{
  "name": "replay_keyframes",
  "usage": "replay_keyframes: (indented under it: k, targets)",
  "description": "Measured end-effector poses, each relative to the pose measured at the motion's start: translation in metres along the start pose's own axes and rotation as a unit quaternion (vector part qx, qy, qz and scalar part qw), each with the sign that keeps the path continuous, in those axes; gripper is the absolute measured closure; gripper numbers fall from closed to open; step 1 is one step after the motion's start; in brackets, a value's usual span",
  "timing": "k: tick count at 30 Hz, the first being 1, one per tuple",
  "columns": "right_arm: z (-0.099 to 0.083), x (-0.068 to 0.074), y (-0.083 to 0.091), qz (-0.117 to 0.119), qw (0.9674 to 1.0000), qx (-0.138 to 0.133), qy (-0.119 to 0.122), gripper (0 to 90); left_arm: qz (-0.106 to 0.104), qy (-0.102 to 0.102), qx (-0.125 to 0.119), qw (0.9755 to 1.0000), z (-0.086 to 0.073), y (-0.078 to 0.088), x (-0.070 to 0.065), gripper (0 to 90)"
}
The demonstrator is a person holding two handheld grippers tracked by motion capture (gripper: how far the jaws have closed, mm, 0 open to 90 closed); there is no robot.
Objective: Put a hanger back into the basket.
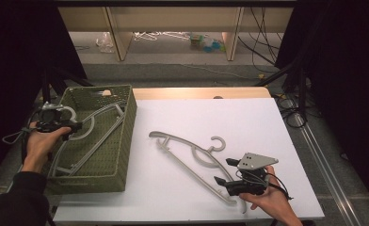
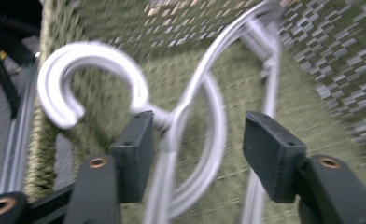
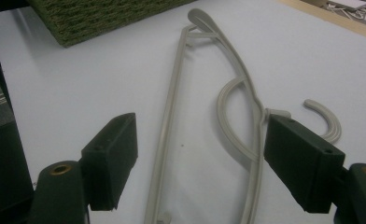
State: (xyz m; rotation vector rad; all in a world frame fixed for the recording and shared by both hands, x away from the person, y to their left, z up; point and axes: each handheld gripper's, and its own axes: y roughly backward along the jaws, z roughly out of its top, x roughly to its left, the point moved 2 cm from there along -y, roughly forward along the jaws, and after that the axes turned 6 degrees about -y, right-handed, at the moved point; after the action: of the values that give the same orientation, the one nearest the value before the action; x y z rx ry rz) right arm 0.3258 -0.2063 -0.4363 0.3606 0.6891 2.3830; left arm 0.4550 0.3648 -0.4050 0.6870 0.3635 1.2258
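A grey plastic hanger (image 1: 101, 111) lies tilted inside the green woven basket (image 1: 126, 141) at the table's left. My left gripper (image 1: 74, 129) hovers over the basket's left rim. In the left gripper view it is open (image 2: 197, 140), with the hanger's neck (image 2: 169, 123) beside the left jaw and the hook (image 2: 92, 51) curling up to the left. A second grey hanger (image 1: 178, 138) lies flat on the white table (image 1: 248, 127). My right gripper (image 1: 224, 171) is open at its near end. In the right gripper view (image 3: 200, 149) the hanger (image 3: 169, 116) runs between the jaws, untouched.
The basket's corner (image 3: 97, 18) sits at the far left in the right gripper view. Bare white tabletop stretches behind and right of the loose hanger. Beyond the table are wooden legs, cables and clutter (image 1: 206, 42) on the floor.
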Motion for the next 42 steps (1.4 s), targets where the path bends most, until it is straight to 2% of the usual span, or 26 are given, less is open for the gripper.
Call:
replay_keyframes:
  k: [2, 3, 6, 11, 15, 16, 17, 20, 21, 22, 24, 26, 27, 28, 29, 31, 32, 33, 34, 35, 36, 37, 39, 40, 41, 42]
  targets:
    - [0.000, -0.001, -0.001, -0.001, 1.0000, 0.002, 0.000, 27.0, -0.008, 0.001, -0.027, 0.9996, 0.005, 0.012, -0.010, 38.7]
    - [-0.001, -0.001, -0.001, -0.001, 1.0000, 0.002, -0.003, 26.9, -0.013, 0.019, -0.045, 0.9987, 0.006, 0.018, -0.018, 36.6]
    - [-0.002, -0.001, -0.002, -0.001, 1.0000, 0.003, -0.003, 26.9, -0.047, 0.023, -0.082, 0.9952, 0.010, 0.032, -0.042, 33.1]
    - [-0.002, -0.002, -0.002, -0.005, 1.0000, 0.001, -0.005, 26.1, -0.097, 0.001, -0.120, 0.9880, 0.008, 0.050, -0.085, 27.8]
    - [-0.002, -0.003, -0.002, -0.010, 0.9999, -0.003, -0.012, 23.8, -0.145, -0.028, -0.152, 0.9774, 0.003, 0.065, -0.125, 26.0]
    - [-0.003, -0.004, -0.002, -0.013, 0.9998, -0.003, -0.012, 22.4, -0.159, -0.055, -0.166, 0.9718, 0.001, 0.068, -0.135, 24.0]
    - [-0.003, -0.004, -0.003, -0.014, 0.9997, -0.005, -0.018, 20.8, -0.164, -0.066, -0.172, 0.9691, -0.001, 0.070, -0.142, 23.2]
    - [-0.003, -0.004, -0.003, -0.018, 0.9995, -0.008, -0.024, 20.6, -0.175, -0.065, -0.180, 0.9657, -0.013, 0.077, -0.173, 22.6]
    - [-0.003, -0.004, -0.003, -0.018, 0.9995, -0.008, -0.024, 20.6, -0.178, -0.087, -0.184, 0.9628, -0.014, 0.078, -0.176, 22.7]
    - [-0.003, -0.004, -0.003, -0.016, 0.9996, -0.007, -0.023, 20.6, -0.183, -0.082, -0.185, 0.9621, -0.018, 0.079, -0.185, 22.8]
    - [-0.003, -0.003, -0.004, -0.016, 0.9996, -0.008, -0.020, 20.7, -0.180, -0.107, -0.181, 0.9610, -0.025, 0.082, -0.198, 23.0]
    - [-0.003, -0.003, -0.003, -0.016, 0.9996, -0.007, -0.021, 20.7, -0.176, -0.102, -0.175, 0.9634, -0.033, 0.085, -0.208, 23.3]
    - [-0.003, -0.003, -0.004, -0.013, 0.9996, -0.005, -0.024, 20.7, -0.176, -0.111, -0.175, 0.9625, -0.035, 0.086, -0.211, 23.5]
    - [-0.003, -0.003, -0.004, -0.013, 0.9996, -0.005, -0.024, 20.7, -0.173, -0.106, -0.175, 0.9634, -0.036, 0.088, -0.213, 23.4]
    - [-0.004, -0.003, -0.004, -0.014, 0.9996, -0.004, -0.024, 20.7, -0.166, -0.103, -0.174, 0.9652, -0.038, 0.093, -0.216, 23.5]
    - [-0.004, -0.004, -0.004, -0.016, 0.9996, -0.006, -0.021, 20.8, -0.176, -0.089, -0.179, 0.9639, -0.041, 0.096, -0.221, 23.8]
    - [-0.004, -0.004, -0.004, -0.016, 0.9997, -0.007, -0.020, 20.8, -0.180, -0.096, -0.184, 0.9616, -0.042, 0.097, -0.222, 24.3]
    - [-0.003, -0.004, -0.004, -0.015, 0.9997, -0.008, -0.020, 20.8, -0.189, -0.080, -0.186, 0.9609, -0.045, 0.097, -0.225, 24.5]
    - [-0.003, -0.003, -0.004, -0.015, 0.9996, -0.008, -0.021, 20.8, -0.198, -0.086, -0.183, 0.9593, -0.048, 0.094, -0.227, 25.3]
    - [-0.003, -0.003, -0.004, -0.015, 0.9997, -0.007, -0.019, 20.8, -0.195, -0.082, -0.174, 0.9616, -0.051, 0.092, -0.231, 24.8]
    - [-0.004, -0.003, -0.004, -0.016, 0.9997, -0.008, -0.018, 20.8, -0.185, -0.104, -0.175, 0.9615, -0.053, 0.090, -0.232, 24.2]
    - [-0.004, -0.003, -0.004, -0.016, 0.9997, -0.006, -0.019, 20.8, -0.190, -0.090, -0.170, 0.9628, -0.056, 0.088, -0.236, 24.4]
    - [-0.003, -0.002, -0.004, -0.013, 0.9997, -0.005, -0.021, 20.8, -0.199, -0.078, -0.168, 0.9625, -0.060, 0.084, -0.239, 24.2]
    - [-0.003, -0.001, -0.004, -0.013, 0.9997, -0.006, -0.021, 20.8, -0.198, -0.086, -0.171, 0.9614, -0.061, 0.081, -0.240, 24.2]
    - [-0.003, -0.001, -0.004, -0.013, 0.9997, -0.005, -0.020, 20.8, -0.203, -0.074, -0.165, 0.9622, -0.064, 0.079, -0.244, 24.2]
    - [-0.004, -0.001, -0.004, -0.014, 0.9997, -0.004, -0.020, 20.8, -0.203, -0.083, -0.167, 0.9612, -0.065, 0.078, -0.243, 23.7]
